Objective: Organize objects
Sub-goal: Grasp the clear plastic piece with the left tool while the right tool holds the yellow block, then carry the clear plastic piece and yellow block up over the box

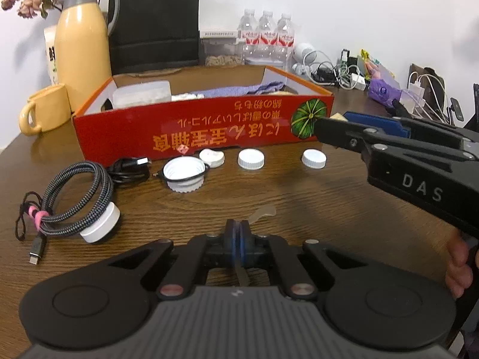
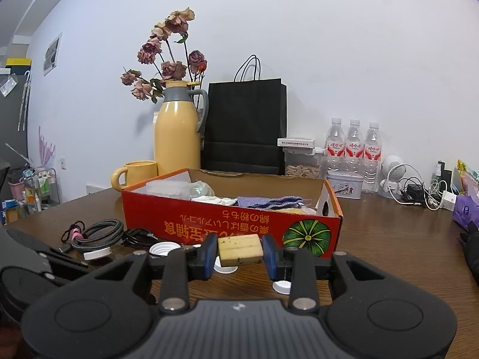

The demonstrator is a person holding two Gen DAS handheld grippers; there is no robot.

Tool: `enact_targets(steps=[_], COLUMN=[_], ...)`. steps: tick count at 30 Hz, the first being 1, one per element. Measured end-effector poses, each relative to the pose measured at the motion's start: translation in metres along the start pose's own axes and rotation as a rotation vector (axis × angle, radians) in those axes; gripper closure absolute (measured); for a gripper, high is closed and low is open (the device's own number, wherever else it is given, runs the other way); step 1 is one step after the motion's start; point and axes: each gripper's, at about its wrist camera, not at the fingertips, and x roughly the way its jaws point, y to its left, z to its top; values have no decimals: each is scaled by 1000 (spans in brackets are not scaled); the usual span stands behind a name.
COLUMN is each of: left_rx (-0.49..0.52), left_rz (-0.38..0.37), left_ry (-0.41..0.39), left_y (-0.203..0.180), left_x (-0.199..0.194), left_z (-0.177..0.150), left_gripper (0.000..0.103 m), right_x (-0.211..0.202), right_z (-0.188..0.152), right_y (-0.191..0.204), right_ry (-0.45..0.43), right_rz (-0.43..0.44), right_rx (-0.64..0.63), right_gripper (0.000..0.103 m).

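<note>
Left gripper (image 1: 237, 229): jaws closed on thin translucent plastic strip (image 1: 263, 213), low over near-middle of wooden table (image 1: 299, 197).
Right gripper (image 2: 239, 251): pads clamped on yellow sponge block (image 2: 240, 249), held clear of table, just before red box's front wall.
Red cardboard box (image 1: 203, 125): table centre, holding cloths.
White caps (image 1: 251, 158): row along box front.
Coiled cables (image 1: 77, 191): toward left edge.

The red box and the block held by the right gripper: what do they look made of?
Red box: printed cardboard with a slight sheen; raw brown inside walls and cut edges show it. Block between the right gripper's fingers: probably sponge or foam, matte, yellowish, with a speckled porous face.
</note>
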Motion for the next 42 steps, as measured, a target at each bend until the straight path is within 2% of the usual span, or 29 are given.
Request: enact_targets(steps=[13, 19, 24, 30, 37, 42], left_rx=[-19, -33, -51, -70, -88, -120], left_rz=[19, 26, 16, 12, 53, 66], left_ry=[-116, -186, -243, -309, -368, -376], left_y=[10, 17, 20, 25, 33, 41], left_x=[-27, -34, -34, -27, -9, 11], left_z=[15, 35, 55, 82, 113, 132], left_gripper=[100, 100, 100, 100, 100, 100], right_x=[0, 6, 14, 36, 74, 99], right_z=[0, 3, 21, 46, 68, 81], right_y=[1, 4, 5, 4, -1, -4], right_ry=[3, 3, -32, -62, -65, -59], right_rz=[0, 17, 34, 23, 7, -14], right_rx=[-1, -20, -13, -22, 2, 12], right_gripper=[72, 72, 72, 72, 72, 72])
